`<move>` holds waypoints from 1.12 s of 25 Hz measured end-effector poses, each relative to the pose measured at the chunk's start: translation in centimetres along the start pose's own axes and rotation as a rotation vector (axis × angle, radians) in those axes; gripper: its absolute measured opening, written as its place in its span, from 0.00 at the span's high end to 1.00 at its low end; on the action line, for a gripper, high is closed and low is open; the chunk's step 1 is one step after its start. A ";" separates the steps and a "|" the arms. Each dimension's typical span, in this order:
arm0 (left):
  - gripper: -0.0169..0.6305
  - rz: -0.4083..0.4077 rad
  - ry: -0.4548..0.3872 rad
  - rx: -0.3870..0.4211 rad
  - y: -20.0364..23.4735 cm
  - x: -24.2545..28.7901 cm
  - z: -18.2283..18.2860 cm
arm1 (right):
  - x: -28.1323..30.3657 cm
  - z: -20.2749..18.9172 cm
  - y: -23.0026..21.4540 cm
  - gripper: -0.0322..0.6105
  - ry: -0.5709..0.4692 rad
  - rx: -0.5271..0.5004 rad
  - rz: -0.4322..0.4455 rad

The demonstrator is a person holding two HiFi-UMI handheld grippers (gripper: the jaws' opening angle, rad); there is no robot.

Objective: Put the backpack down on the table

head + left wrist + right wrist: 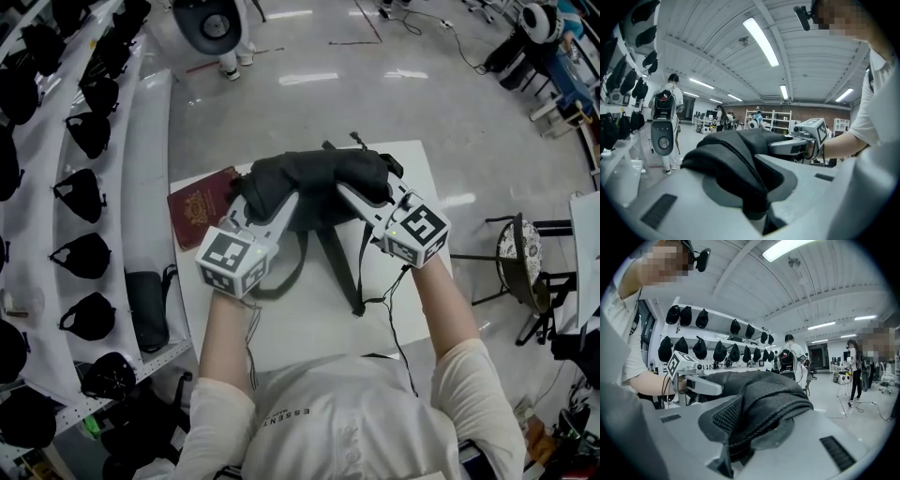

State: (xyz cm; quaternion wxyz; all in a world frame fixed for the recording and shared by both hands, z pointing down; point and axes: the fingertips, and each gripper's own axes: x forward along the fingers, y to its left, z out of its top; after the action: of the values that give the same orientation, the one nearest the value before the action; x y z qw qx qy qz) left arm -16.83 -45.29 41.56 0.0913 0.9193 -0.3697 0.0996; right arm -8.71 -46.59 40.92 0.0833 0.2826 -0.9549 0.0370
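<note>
My left gripper [265, 208] and right gripper [359, 203] each pinch narrow on the black fabric backpack [319, 183]. One grips each side, so it stays level over the white table [309, 328], at its far half.

Black backpack [740, 164] fabric between left jaws
</note>
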 end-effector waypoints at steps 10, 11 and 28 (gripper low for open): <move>0.86 0.023 -0.003 -0.044 -2.8 -1.1 -2.7 | -2.3 -2.6 2.2 0.82 0.010 0.065 -0.003; 0.86 0.028 -0.006 -0.046 -3.1 -1.2 -3.0 | -2.5 -2.9 2.3 0.82 0.008 0.073 -0.003; 0.86 0.062 -0.023 -0.119 -8.7 -4.6 -7.6 | -6.7 -6.8 7.2 0.82 0.011 0.168 0.050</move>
State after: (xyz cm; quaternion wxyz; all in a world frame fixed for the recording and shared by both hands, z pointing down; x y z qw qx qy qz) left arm -14.88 -34.27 46.93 0.1384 0.9015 -0.4041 0.0696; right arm -6.21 -36.17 46.19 0.0637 0.2645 -0.9547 0.1204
